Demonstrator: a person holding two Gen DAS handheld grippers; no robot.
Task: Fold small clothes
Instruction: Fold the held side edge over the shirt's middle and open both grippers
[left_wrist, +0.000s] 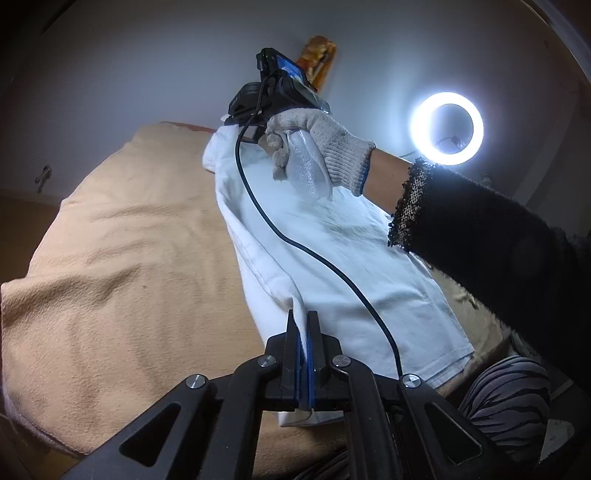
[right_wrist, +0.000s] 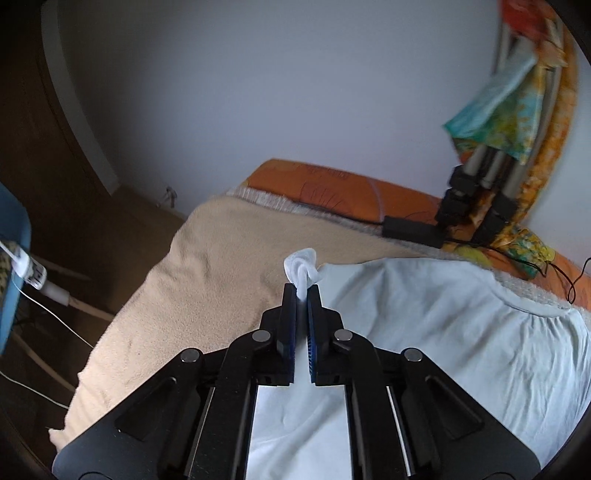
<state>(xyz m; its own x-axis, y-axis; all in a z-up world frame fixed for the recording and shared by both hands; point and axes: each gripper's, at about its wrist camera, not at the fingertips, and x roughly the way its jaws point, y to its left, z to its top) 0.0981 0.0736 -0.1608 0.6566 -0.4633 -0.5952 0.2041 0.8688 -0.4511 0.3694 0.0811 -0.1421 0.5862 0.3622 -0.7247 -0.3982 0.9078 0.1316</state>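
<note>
**Fold in Progress: Both Grippers Clamped on One Edge of the Garment**

**Step in hand.** The white garment (left_wrist: 343, 258) lies spread on the beige blanket (left_wrist: 122, 258) covering the bed. One long edge is lifted at two points, one per gripper. Judged from this, the step is a lengthwise fold: the raised edge is about to be carried across the cloth.

**Next move.** Both grippers should travel together toward the opposite edge, keeping the cloth between them taut, then lower and let go only once the edges align. Uneven travel would likely skew the fold line.

**Left gripper** (left_wrist: 303, 317). Jaws closed down to the thickness of the cloth, clenched on the near corner of the garment. Fabric runs between the blue pads and emerges below them.

**Right gripper** (right_wrist: 302, 291). Jaws likewise nearly closed, pinching a bunched tuft of the garment's far edge, which protrudes past the fingertips. In the left wrist view, the gloved right hand (left_wrist: 314, 147) holds this tool above the cloth.
</note>
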